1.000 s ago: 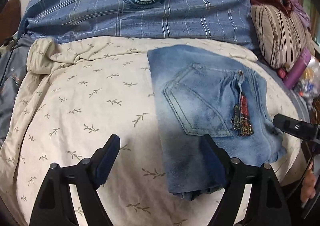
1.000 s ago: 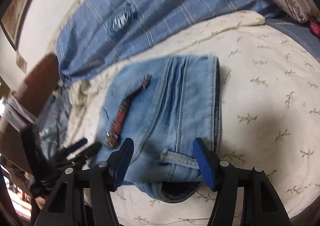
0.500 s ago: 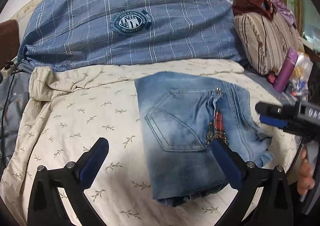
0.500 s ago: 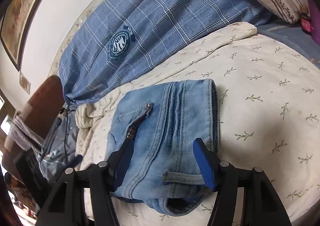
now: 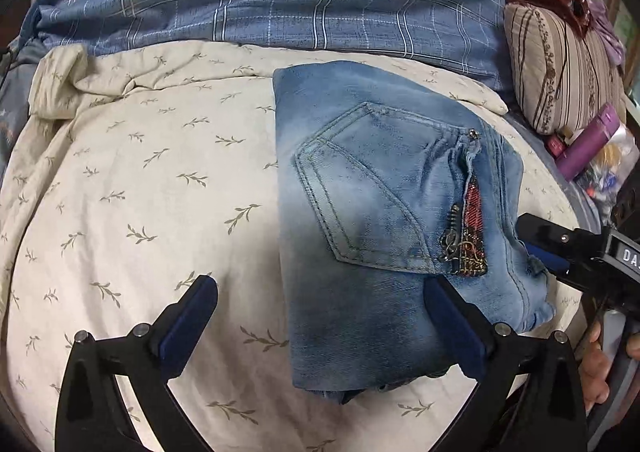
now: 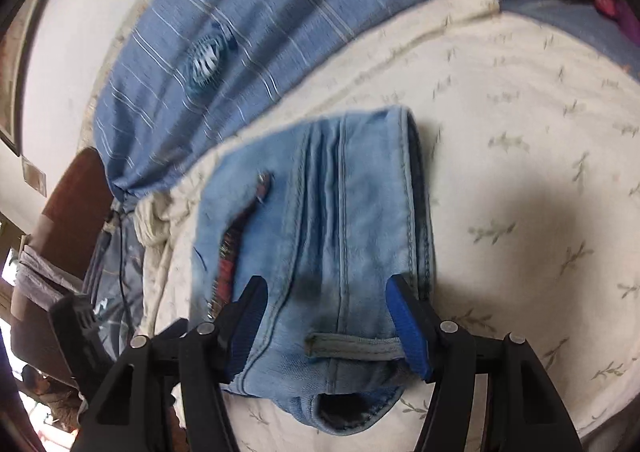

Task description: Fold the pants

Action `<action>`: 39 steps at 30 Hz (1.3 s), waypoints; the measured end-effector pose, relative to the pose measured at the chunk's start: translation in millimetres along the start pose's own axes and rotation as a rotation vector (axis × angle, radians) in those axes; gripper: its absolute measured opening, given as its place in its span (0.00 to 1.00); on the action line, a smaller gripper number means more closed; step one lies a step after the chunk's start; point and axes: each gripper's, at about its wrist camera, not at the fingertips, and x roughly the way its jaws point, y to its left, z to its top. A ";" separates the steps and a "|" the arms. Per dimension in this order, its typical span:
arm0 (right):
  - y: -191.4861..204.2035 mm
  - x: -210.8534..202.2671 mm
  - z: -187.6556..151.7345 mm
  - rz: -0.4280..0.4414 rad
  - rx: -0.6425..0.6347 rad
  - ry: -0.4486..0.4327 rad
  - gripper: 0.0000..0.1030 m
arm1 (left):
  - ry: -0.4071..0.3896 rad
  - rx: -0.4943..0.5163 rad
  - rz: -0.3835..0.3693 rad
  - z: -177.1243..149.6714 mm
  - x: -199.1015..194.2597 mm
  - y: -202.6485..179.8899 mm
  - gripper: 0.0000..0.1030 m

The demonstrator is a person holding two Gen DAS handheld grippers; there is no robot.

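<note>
Bare quilt lies open left of the folded jeans; pillows crowd the right.

White wall, bed w/ leaf-print sheet, striped pillow

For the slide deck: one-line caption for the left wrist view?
Left tool wide open above folded jeans on a leaf-print bedspread, right tool entering from the side.

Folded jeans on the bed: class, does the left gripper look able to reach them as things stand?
Probably yes. The left gripper is open with nothing between it and the folded jeans, whose near edge lies by its right finger.
</note>
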 end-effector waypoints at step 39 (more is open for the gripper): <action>16.7 -36.1 2.8 -0.057 -0.093 -0.188 0.64 | -0.266 0.057 0.325 16.9 -46.8 14.8 1.00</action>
